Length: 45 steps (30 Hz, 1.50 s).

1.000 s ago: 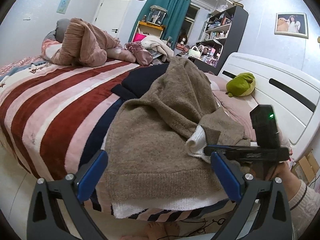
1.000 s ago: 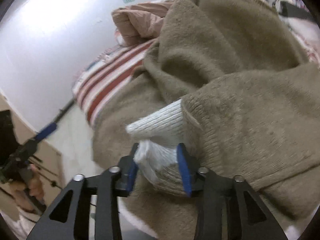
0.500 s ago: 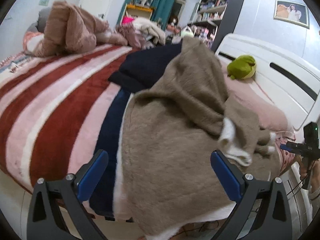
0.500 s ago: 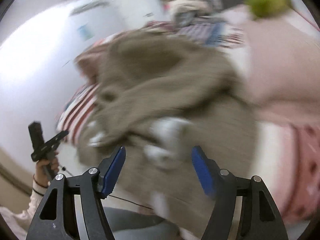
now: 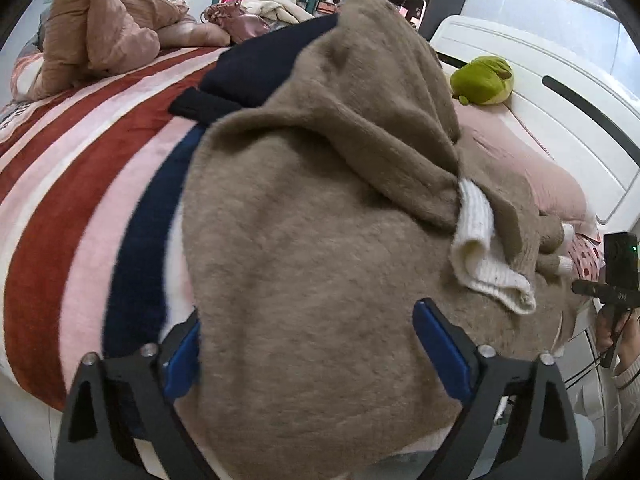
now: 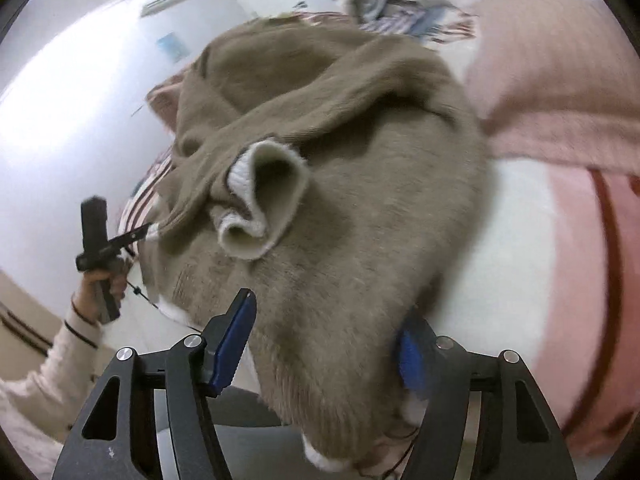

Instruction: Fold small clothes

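Your left gripper and right gripper both have jaws apart, straddling the brown sweater draped over the bed edge, clamping nothing.

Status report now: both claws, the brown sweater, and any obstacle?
Left claw open, at sweater's near edge. Right claw open, straddling the hem. Brown sweater bunched, white cuff loose on top. Navy garment partly underneath.
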### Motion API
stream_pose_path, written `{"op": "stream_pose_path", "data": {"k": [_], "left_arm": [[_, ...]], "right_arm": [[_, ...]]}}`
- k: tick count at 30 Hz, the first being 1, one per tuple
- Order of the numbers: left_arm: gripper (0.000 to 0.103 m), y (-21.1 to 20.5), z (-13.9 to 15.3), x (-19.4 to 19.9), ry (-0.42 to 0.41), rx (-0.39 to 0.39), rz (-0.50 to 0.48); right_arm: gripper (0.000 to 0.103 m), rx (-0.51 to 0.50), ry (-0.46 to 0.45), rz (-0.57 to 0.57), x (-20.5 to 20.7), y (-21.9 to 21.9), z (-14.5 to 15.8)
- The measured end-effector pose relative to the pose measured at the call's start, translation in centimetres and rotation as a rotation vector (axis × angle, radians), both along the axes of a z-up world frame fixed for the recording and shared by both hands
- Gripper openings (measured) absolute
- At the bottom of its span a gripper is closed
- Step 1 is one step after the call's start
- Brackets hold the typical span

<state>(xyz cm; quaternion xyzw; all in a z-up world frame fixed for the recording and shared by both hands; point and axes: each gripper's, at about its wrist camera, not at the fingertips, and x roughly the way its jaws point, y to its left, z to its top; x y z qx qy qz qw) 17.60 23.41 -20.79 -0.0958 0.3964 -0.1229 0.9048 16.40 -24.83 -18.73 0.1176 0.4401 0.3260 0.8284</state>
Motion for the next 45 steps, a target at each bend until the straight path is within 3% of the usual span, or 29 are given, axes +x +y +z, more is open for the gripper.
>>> {"op": "stream_pose_path", "data": {"k": [1, 3, 5, 6, 7, 11, 20, 24, 29, 32, 34, 36, 42, 45], "left_arm": [[0.078, -0.4, 0.1, -0.1, 0.002, 0.000, -0.006], [0.062, -1.0, 0.2, -0.2, 0.010, 0.020, -0.008], [0.041, -1.5, 0.4, -0.3, 0.022, 0.066, -0.002], [0.019, -1.5, 0.7, -0.5, 0.026, 0.056, -0.006], [0.015, -1.5, 1.0, -0.7, 0.025, 0.027, -0.018], [0.014, -2.1, 3.7, -2.7, -0.062, -0.026, -0.053], [0.011, -2.5, 10.1, -8.8, -0.251, -0.121, -0.100], [0.010, -2.3, 12.4, -11.9, -0.293, -0.119, -0.099], [0.010, -1.4, 13.7, -14.1, -0.284, -0.123, -0.068], [0.007, -1.2, 13.9, -13.0, -0.288, -0.104, -0.042], [0.007, -1.0, 13.8, -11.6, -0.279, -0.149, -0.040], [0.007, -1.3, 13.6, -9.7, -0.277, -0.105, -0.015], [0.007, -1.5, 13.3, -3.1, -0.237, -0.080, 0.014], [0.007, -0.9, 12.5, 1.1, -0.189, -0.060, 0.052]], "right_arm": [[0.052, 0.027, 0.012, -0.006, 0.4, 0.1, -0.1], [0.027, 0.035, 0.027, -0.019, 1.2, 0.8, -0.3], [0.015, 0.004, 0.013, -0.027, 1.9, 1.7, -0.7], [0.010, 0.005, 0.011, -0.033, 1.9, 2.0, -0.7], [0.009, 0.021, 0.010, -0.042, 2.1, 2.2, -0.5], [0.007, 0.109, -0.053, -0.062, 0.3, 1.4, 1.6], [0.006, 0.203, -0.178, -0.063, -3.7, 0.5, 7.1], [0.006, 0.247, -0.230, -0.060, -6.1, -0.2, 9.8], [0.006, 0.238, -0.263, -0.060, -8.7, -1.0, 12.0], [0.006, 0.211, -0.254, -0.068, -8.6, -1.0, 12.6], [0.006, 0.200, -0.259, -0.075, -7.5, -0.8, 12.8], [0.006, 0.193, -0.259, -0.085, -6.6, -0.6, 12.9], [0.006, 0.135, -0.251, -0.143, -0.6, 0.1, 12.9], [0.006, 0.054, -0.233, -0.176, 3.1, 0.8, 12.7]]}}
